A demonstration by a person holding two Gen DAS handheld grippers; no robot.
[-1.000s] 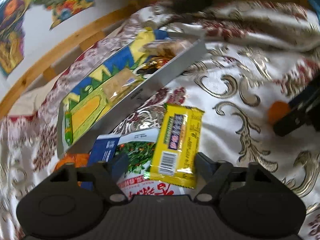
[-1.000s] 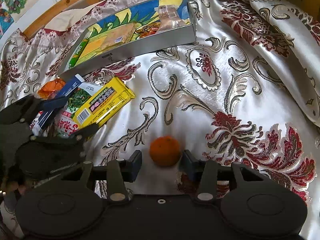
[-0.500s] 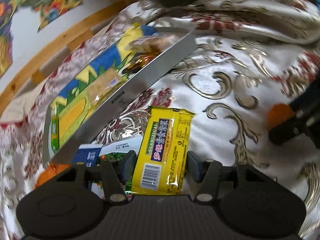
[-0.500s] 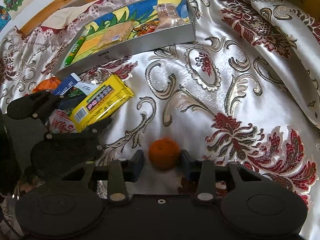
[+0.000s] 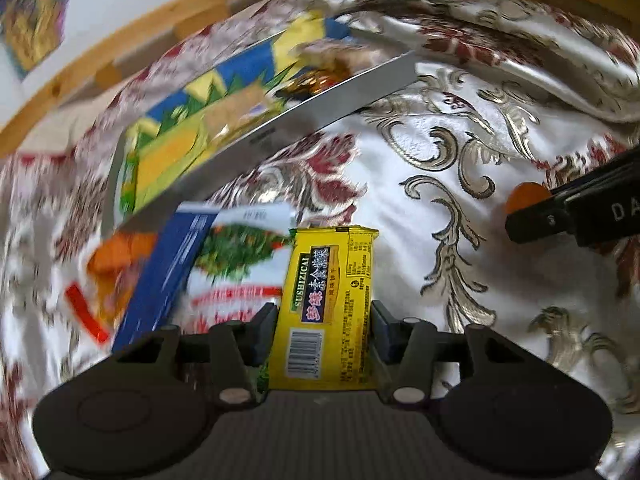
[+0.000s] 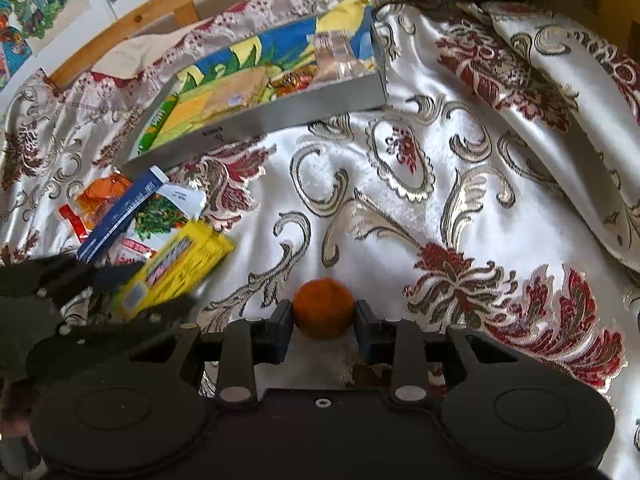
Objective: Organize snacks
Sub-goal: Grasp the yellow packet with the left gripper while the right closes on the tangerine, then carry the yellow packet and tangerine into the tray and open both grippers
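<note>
Your left gripper has the yellow snack packet standing lengthwise between its fingers, barcode end toward the camera. The jaws are closing, and both pads already sit against the packet's long edges. In the left wrist view the packet fills the middle at about 6 o'clock, lying over the white noodle packet with the green vegetable picture. A dark blue box leans across that packet at 8 o'clock, and an orange wrapper lies just beyond it at 9 o'clock (that side of the view is smeared, so I can't read anything on them).

Your right gripper is closed around the small orange fruit, with both pads touching its sides. The fruit rests on the patterned satin cloth at about 6 o'clock in the right wrist view. I can't tell whether it has left the cloth.

The silver tray with the bright cartoon lining sits at 11 o'clock in the right wrist view, well apart from both grippers. It already holds several wrapped snacks, among them a clear packet near its far right corner and a green stick along its left end. Behind the tray runs a wooden rail, with coloured pictures on the wall above.
</note>
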